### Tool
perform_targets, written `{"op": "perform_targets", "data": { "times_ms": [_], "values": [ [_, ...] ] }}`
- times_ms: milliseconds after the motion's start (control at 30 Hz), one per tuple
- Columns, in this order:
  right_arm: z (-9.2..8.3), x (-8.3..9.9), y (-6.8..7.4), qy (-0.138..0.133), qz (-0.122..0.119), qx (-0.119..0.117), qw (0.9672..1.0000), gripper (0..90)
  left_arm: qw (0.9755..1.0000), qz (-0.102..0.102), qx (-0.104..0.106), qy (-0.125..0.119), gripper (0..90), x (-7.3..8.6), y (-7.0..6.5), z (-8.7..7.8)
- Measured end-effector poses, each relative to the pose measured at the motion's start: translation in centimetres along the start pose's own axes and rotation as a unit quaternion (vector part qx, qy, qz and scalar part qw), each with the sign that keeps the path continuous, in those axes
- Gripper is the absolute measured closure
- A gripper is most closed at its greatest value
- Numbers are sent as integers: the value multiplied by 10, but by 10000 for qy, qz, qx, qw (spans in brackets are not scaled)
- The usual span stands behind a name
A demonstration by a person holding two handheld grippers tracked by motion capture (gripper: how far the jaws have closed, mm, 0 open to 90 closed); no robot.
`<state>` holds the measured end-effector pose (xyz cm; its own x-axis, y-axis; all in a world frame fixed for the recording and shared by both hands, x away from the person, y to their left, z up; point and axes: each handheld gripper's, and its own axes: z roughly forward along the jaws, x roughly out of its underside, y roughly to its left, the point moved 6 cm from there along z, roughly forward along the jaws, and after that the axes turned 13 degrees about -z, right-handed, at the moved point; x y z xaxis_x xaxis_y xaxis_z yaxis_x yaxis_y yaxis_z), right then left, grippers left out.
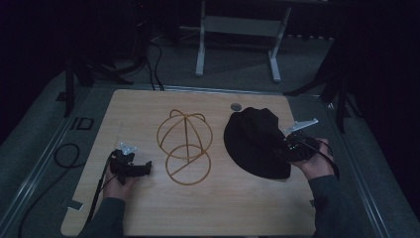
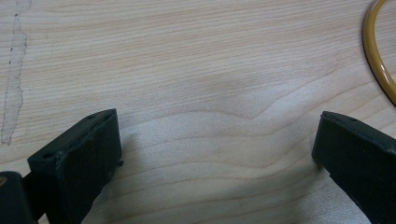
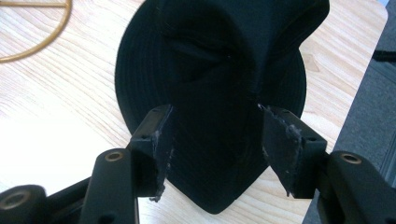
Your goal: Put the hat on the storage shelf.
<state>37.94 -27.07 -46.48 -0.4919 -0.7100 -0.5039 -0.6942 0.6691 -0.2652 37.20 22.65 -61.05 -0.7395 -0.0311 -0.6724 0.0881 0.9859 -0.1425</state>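
Note:
A black bucket hat (image 1: 255,141) lies on the right half of the wooden table (image 1: 223,208). My right gripper (image 1: 283,148) is at its right brim. In the right gripper view the jaws of the right gripper (image 3: 215,123) stand wide apart on either side of a raised fold of the hat (image 3: 210,56); I see no pad pressing on the cloth. A yellow wire hat stand (image 1: 185,146) lies on its side at mid-table. My left gripper (image 1: 147,167) rests low on the table left of it, jaws open with bare wood between them (image 2: 217,140). A piece of the stand's ring (image 2: 379,60) curves at the right.
A round grommet (image 1: 236,106) sits near the table's far edge. A black cable (image 1: 67,156) loops on the floor to the left. A white table frame (image 1: 237,29) stands beyond the table. Bare wood runs along the near edge.

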Motion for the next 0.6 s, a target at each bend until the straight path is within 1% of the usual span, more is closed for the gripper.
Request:
{"op": "perform_targets", "data": {
  "times_ms": [167,367,500,600],
  "values": [
    [7,-1,-3,113,-31,-84,9999,418,10000,-28,3,-30,15,0,0,0],
    [14,-3,-7,209,4,-150,9997,407,10000,-18,2,-20,15,0,0,0],
    [23,-9,-11,314,2,-230,9992,395,10000,-15,1,-20,16,0,0,0],
    [26,-12,-13,380,-4,-245,9990,392,10000,0,-1,-7,15,0,0,0]
  ]
}}
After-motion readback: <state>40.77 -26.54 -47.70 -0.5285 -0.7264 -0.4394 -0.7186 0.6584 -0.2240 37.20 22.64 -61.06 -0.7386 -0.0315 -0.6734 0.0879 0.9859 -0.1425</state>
